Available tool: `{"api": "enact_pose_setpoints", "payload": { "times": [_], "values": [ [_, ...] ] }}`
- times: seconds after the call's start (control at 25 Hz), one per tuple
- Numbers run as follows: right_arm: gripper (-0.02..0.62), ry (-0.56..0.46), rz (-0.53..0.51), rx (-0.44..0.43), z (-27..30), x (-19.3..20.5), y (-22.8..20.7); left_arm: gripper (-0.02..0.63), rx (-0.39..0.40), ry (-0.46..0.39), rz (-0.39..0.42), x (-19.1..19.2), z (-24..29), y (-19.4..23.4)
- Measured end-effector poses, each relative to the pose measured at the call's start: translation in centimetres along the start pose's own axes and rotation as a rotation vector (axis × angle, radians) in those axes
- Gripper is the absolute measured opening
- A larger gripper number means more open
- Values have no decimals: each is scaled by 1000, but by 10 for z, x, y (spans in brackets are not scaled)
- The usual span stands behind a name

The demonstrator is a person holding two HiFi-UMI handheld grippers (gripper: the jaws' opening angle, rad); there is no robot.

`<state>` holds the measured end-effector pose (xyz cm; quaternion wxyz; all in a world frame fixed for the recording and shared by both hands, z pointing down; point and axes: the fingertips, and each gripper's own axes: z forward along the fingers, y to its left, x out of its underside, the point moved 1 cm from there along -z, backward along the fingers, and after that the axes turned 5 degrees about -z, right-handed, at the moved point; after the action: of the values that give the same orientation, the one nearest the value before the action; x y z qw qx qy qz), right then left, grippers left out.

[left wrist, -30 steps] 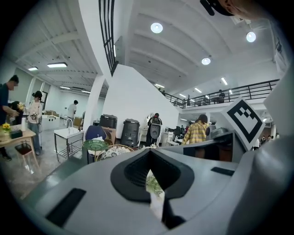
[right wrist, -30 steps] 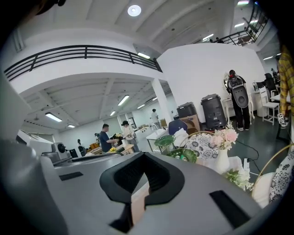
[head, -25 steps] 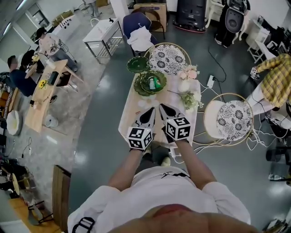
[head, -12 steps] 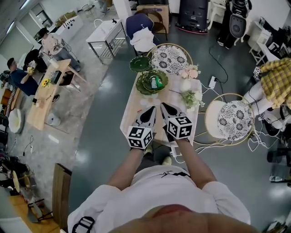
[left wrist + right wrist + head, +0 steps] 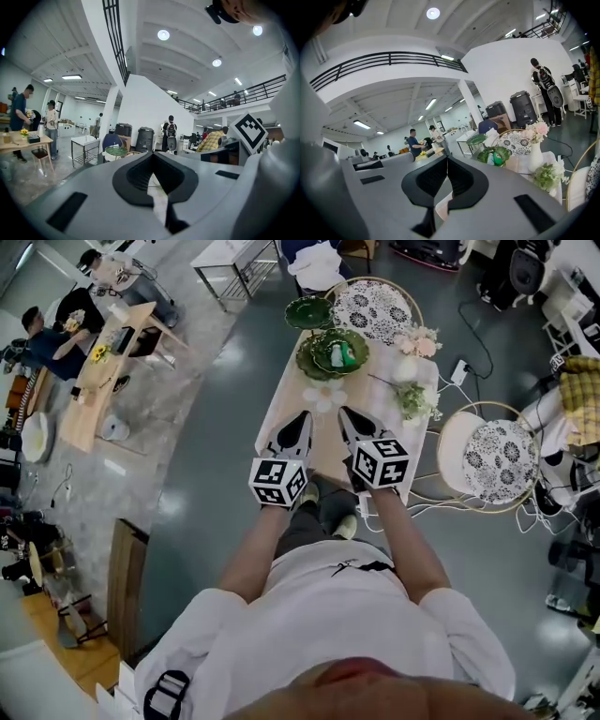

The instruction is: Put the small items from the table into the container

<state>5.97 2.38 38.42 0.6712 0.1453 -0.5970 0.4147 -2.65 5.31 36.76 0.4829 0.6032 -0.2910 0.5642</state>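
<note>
Left tongs [image 5: 302, 418] and right tongs [image 5: 344, 414] hover closed and empty over the table [image 5: 286, 411], a small green item [image 5: 343, 354] sitting in the green bowl [image 5: 321, 354] beyond them

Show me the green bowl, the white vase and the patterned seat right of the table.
green bowl [image 5: 505, 153]: right gripper view, its outer wall.
white vase [image 5: 535, 158]: right gripper view, its body.
patterned seat [image 5: 495, 461]: head view, cushion middle.

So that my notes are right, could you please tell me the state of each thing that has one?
Left hand-held gripper: shut, empty.
Right hand-held gripper: shut, empty.
Green dish: upright, holding a green item.
Vase: upright, holding flowers.
</note>
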Motion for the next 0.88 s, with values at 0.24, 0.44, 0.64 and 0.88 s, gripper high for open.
{"api": "enact_pose_setpoints", "payload": {
  "times": [0.24,0.44,0.64,0.88],
  "values": [
    [15,59,-18,-37,27,24,10,6,-50,2,17,8,-5,35],
    [17,116,-18,-32,50,45,17,6,-43,15,12,18,-3,57],
    [17,184,-10,-13,91,74,15,6,-27,29,28,29,10,92],
    [17,254,7,23,135,107,2,6,7,85,19,59,41,132]
  ]
}}
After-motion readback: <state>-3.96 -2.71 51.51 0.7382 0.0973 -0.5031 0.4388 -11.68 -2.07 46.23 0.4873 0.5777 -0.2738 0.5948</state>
